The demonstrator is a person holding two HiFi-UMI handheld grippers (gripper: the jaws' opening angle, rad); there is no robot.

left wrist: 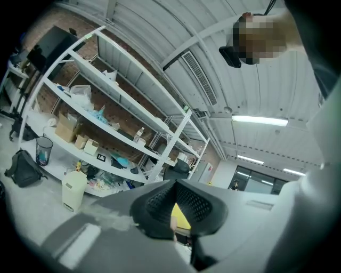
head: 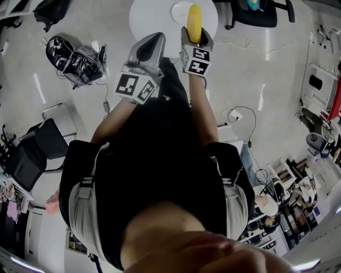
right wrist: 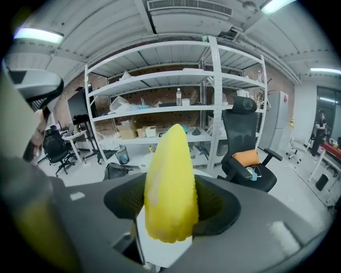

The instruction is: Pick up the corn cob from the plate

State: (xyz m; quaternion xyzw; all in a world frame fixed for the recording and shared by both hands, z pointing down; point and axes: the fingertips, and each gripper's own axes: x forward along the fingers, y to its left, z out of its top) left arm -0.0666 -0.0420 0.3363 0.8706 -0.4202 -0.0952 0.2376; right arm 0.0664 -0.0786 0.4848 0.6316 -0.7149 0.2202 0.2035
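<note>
Corn cob (right wrist: 170,186) is clamped between the right gripper (right wrist: 170,205)'s jaws, pads pressing on both sides, w/ the pointed end sticking out past the tips. In the head view the plate (head: 180,10) sits just beyond and below that gripper on the white round table (head: 149,18), and the cob looks clear of it (hard to be 100% sure from above). Left gripper (left wrist: 178,205) hangs just beside the right one, jaws a bit apart, nothing btw them.

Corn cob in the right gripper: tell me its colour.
The corn cob is yellow, with a paler patch; the right gripper view shows it best.
</note>
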